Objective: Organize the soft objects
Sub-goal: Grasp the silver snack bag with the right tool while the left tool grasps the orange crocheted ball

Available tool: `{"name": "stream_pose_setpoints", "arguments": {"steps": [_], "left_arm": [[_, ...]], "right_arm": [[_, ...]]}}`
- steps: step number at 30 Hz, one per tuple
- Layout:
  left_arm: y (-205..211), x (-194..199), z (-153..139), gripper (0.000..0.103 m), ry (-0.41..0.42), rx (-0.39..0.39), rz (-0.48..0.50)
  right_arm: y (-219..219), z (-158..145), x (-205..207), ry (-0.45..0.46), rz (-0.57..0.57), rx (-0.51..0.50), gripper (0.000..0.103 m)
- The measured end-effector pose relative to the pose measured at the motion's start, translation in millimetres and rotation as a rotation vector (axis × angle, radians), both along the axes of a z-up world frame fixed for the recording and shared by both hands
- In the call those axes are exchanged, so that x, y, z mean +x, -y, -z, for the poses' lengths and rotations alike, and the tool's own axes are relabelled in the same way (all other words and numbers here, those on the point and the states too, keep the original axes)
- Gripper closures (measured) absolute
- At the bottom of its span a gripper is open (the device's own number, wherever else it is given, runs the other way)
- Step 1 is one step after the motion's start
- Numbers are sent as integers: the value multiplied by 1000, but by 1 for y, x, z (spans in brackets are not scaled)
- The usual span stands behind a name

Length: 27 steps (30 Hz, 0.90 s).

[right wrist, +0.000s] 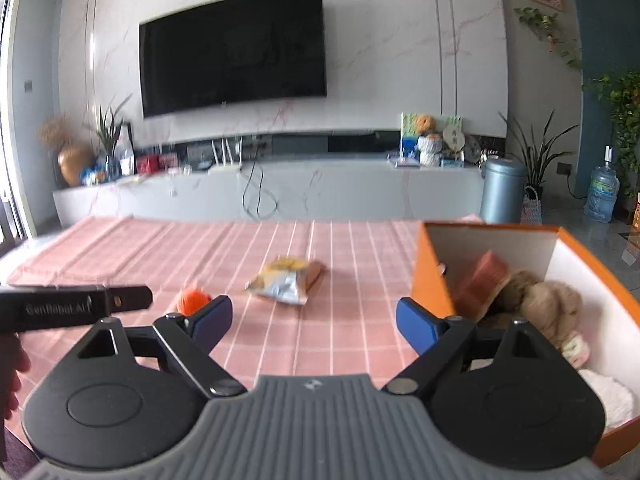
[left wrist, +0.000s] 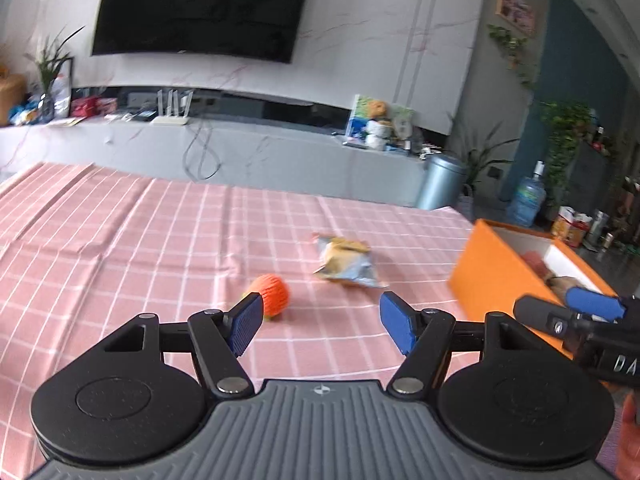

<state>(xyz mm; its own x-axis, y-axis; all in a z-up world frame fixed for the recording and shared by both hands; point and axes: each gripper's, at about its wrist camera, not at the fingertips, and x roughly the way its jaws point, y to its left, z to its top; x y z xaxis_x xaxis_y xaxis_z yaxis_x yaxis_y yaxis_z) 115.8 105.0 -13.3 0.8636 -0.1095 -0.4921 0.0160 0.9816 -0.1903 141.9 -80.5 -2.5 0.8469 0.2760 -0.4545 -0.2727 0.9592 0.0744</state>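
An orange knitted toy (left wrist: 272, 291) lies on the pink checked tablecloth (left wrist: 120, 248), just beyond my left gripper's left fingertip. A crumpled snack bag (left wrist: 346, 263) lies further back. My left gripper (left wrist: 322, 326) is open and empty above the cloth. An orange box (right wrist: 432, 280) stands at the right with a brown plush toy (right wrist: 548, 300), a pink item (right wrist: 480, 280) and a white soft thing (right wrist: 608, 396) inside. My right gripper (right wrist: 314, 322) is open and empty, its right finger by the box's left wall. The toy (right wrist: 193, 300) and bag (right wrist: 286, 280) show there too.
A TV cabinet (right wrist: 280, 192) with clutter runs behind the table under a wall TV (right wrist: 232, 48). A grey bin (right wrist: 502, 190), plants and a water bottle (right wrist: 602, 192) stand at the right. The left gripper's body (right wrist: 72, 306) juts in at the left of the right wrist view.
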Motion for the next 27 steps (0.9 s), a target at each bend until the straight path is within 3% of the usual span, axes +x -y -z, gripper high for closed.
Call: {"name": "stream_pose_setpoints", "arguments": {"steps": [8, 16, 21, 23, 27], "left_arm": [[-20, 11, 26, 26, -34, -1, -74], [-17, 50, 45, 28, -76, 57, -40], [-21, 77, 57, 29, -111, 88, -31], [-21, 86, 61, 39, -121, 97, -18], [-23, 102, 69, 41, -147, 114, 10]], "right_arm": [[-23, 34, 30, -74, -7, -27, 15], [-46, 52, 74, -98, -6, -63, 15], [-58, 60, 113, -133, 28, -24, 15], [-65, 63, 126, -133, 35, -20, 15], [-78, 67, 153, -144, 37, 8, 13]]}}
